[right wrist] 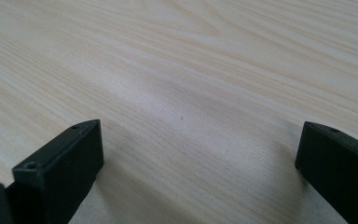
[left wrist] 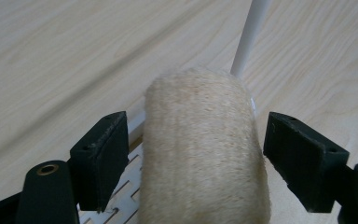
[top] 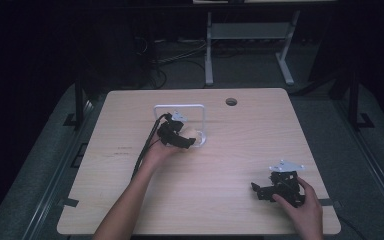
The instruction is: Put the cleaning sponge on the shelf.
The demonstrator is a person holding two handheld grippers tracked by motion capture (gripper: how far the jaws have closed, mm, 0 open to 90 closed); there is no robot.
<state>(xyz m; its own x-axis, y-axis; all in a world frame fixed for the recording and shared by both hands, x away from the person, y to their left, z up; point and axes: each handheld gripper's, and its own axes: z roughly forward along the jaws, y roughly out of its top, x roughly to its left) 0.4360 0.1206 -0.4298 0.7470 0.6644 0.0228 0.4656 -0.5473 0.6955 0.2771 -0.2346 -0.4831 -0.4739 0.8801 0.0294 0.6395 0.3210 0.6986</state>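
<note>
one beige fuzzy roll [left wrist: 203,149] lies between the left gripper [left wrist: 193,154]'s spread jaws, its long axis running straight ahead toward a white rod [left wrist: 249,35], with a gap on each side and a slotted white rack base [left wrist: 121,198] beneath. right gripper [right wrist: 200,168] hovers low over bare wooden table [right wrist: 191,70], jaws wide apart.

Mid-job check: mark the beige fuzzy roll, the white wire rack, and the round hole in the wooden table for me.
Beige fuzzy roll [left wrist: 203,149]: left gripper view, middle of its top surface.
White wire rack [top: 180,106]: high view, far top bar.
Round hole in the wooden table [top: 231,102]: high view, its centre.
</note>
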